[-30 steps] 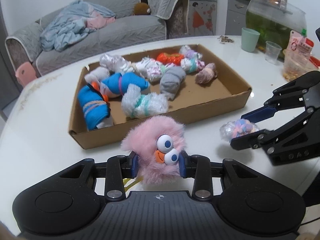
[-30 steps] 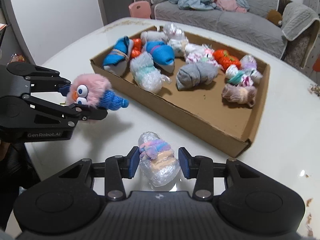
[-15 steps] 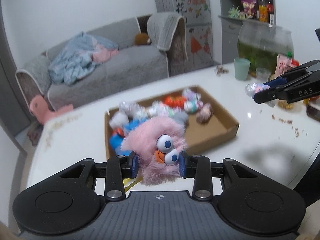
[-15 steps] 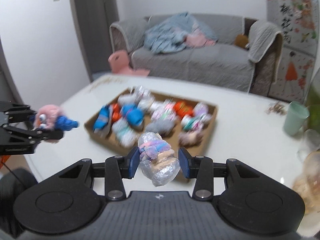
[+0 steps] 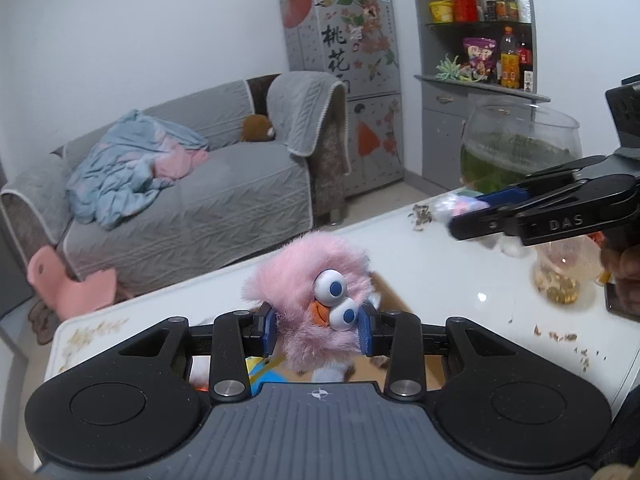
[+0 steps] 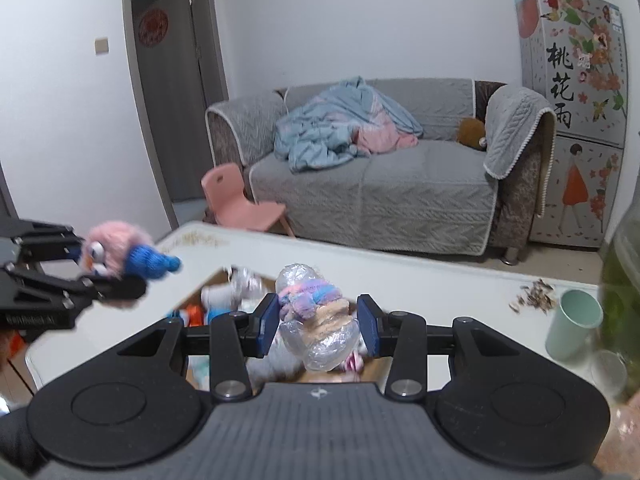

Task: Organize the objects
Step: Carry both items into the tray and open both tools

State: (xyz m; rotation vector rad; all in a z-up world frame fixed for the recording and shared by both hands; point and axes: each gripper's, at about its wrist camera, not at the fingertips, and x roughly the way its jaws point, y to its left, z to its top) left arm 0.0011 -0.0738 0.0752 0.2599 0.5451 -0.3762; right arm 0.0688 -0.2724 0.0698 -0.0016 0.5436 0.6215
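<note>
My left gripper point(image 5: 317, 332) is shut on a pink fluffy toy point(image 5: 308, 280) with googly eyes and an orange beak, held high over the white table point(image 5: 420, 264). From the right wrist view the same toy point(image 6: 116, 252) shows a blue knitted hat. My right gripper point(image 6: 318, 324) is shut on a plastic-wrapped sock bundle point(image 6: 316, 320) with pink, blue and tan stripes. Below both grippers lies the cardboard box point(image 6: 212, 280) of wrapped bundles, mostly hidden behind the gripper bodies. The right gripper point(image 5: 456, 220) appears at the right of the left wrist view.
A glass fishbowl point(image 5: 520, 148) with green water, a mint cup point(image 6: 576, 324), a clear cup and a snack container point(image 5: 564, 276) stand on the table's right side, with scattered husks point(image 6: 534, 296). Beyond the table are a grey sofa point(image 6: 380, 184), a pink chair point(image 6: 240, 200) and a decorated fridge point(image 5: 344, 76).
Both grippers have risen well above the table with their objects still gripped. The views have tilted up, so the box has sunk under the gripper bodies and the room now fills the frames.
</note>
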